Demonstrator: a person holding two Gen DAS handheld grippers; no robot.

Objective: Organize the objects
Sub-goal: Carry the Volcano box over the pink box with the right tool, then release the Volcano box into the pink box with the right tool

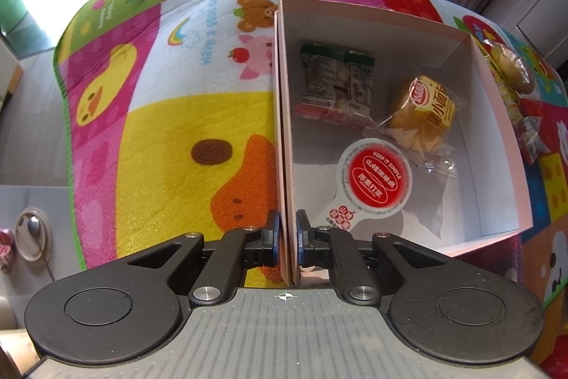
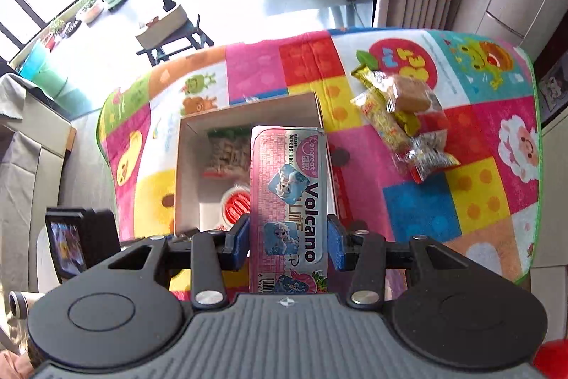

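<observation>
Left wrist view: a shallow cardboard box (image 1: 390, 34), pale pink outside and plain white inside, sits on a woven, brightly printed cartoon mat (image 1: 159, 130) that covers the surface. The left claw (image 1: 288, 237) is nearly closed, its blue pads (image 1: 276, 237) clamped on the box's thin left wall, one pad outside and one inside. Within the box lie a crinkly green-and-white snack packet (image 1: 333, 82), a clear-wrapped yellow bun (image 1: 420, 111) and a round red-and-white foil lid with a tab (image 1: 376, 182), flat on the bottom. More wrapped snacks (image 1: 514, 84) lie on the mat just beyond the box's right wall.

Right wrist view: the right claw (image 2: 288, 244) is partly open, its blue pads (image 2: 335, 246) pressed on the two long sides of a flat, glossy pink rectangular pack (image 2: 287, 187) printed "Volcano". The pack's long axis runs straight away from the camera, its rounded far end over the box (image 2: 184, 166), whose right half it hides. A loose heap of crinkly yellow, clear and red wrapped snacks (image 2: 404, 116) lies on the mat (image 2: 461, 201) to the right, apart from the box.
</observation>
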